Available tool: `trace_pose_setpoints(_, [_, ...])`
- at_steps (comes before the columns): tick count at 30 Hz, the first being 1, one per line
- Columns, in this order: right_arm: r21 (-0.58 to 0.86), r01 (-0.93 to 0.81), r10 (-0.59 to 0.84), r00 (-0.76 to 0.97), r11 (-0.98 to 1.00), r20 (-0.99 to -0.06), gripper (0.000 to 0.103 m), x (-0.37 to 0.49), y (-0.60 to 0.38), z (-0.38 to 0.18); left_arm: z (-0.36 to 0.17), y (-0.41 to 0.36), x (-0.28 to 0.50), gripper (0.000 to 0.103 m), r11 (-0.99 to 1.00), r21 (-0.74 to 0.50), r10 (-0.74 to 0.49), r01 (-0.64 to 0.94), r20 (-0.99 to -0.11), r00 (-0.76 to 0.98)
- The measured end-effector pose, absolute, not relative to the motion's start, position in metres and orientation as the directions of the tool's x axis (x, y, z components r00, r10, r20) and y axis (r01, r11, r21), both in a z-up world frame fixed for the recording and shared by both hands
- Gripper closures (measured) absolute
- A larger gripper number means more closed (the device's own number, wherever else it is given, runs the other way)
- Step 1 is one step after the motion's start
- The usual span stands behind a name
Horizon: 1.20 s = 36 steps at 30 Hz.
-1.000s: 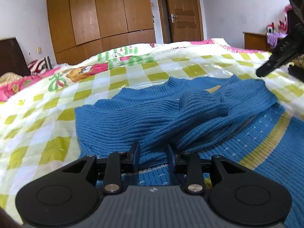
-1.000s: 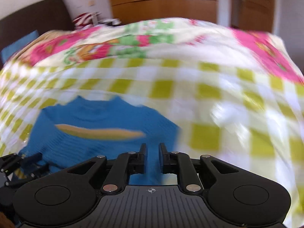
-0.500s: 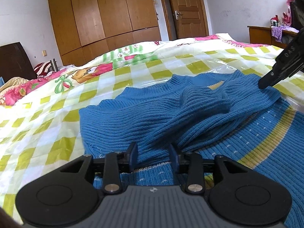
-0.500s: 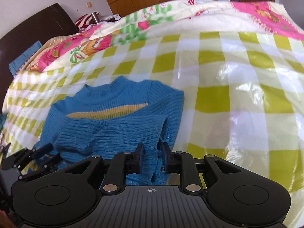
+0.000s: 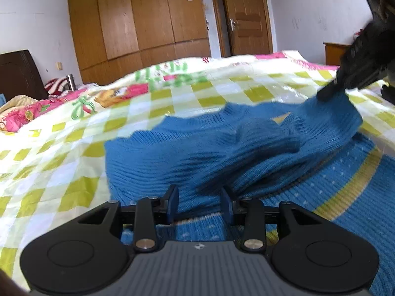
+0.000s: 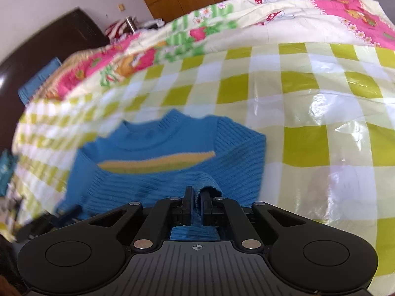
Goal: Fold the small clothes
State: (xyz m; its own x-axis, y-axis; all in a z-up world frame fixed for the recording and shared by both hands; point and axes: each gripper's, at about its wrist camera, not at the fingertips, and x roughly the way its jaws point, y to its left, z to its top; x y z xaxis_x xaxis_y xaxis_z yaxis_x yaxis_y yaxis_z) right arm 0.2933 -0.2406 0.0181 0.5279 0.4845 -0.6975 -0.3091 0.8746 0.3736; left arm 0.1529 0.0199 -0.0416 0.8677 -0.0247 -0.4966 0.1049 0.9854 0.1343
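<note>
A blue knit sweater with a yellow stripe lies rumpled on the yellow-checked bed cover. My left gripper rests low at the sweater's near hem; its fingers stand apart with a fold of knit lying between them, and I see no pinch. My right gripper is shut on a lifted flap of the sweater's sleeve. In the left wrist view the right gripper pinches the sweater's far right edge, raised off the bed. The left gripper shows blurred at the lower left of the right wrist view.
Clear plastic film covers the checked cloth. A pink floral quilt lies beyond it, with a dark headboard at the left. Wooden wardrobes, a door and a low cabinet stand behind the bed.
The right gripper came down onto the sweater's right edge, shut on it and raised it. The left gripper stayed in place with its fingers slightly wider apart.
</note>
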Motion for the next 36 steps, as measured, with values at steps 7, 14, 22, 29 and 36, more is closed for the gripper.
trace_pose_setpoints(7, [0.527, -0.282, 0.543, 0.711, 0.802, -0.447, 0.099, 0.279, -0.278, 0.086, -0.033, 0.018, 0.148, 0.048, 0.985, 0.147, -0.016, 0.088, -0.435, 0.901])
trace_pose_setpoints(14, [0.495, -0.105, 0.454, 0.595, 0.862, -0.664, 0.099, 0.295, -0.279, 0.019, -0.038, 0.017, 0.153, 0.048, 0.982, 0.177, 0.016, 0.074, -0.462, 0.887])
trace_pose_setpoints(22, [0.447, -0.115, 0.420, 0.603, 0.887, -0.678, 0.098, 0.296, -0.281, 0.041, -0.036, 0.018, 0.153, 0.047, 0.970, 0.229, 0.040, 0.077, -0.466, 0.884])
trace_pose_setpoints(29, [0.126, -0.139, 0.186, 0.629, 0.982, -0.755, 0.090, 0.284, -0.262, 0.024, -0.031, 0.030, 0.147, 0.047, 0.958, 0.272, 0.052, 0.086, -0.462, 0.885])
trace_pose_setpoints(36, [-0.098, -0.519, 0.328, 0.665, 0.849, -0.671, 0.088, 0.225, -0.189, 0.038, -0.033, 0.034, 0.152, 0.047, 0.937, 0.325, 0.045, 0.127, -0.474, 0.879])
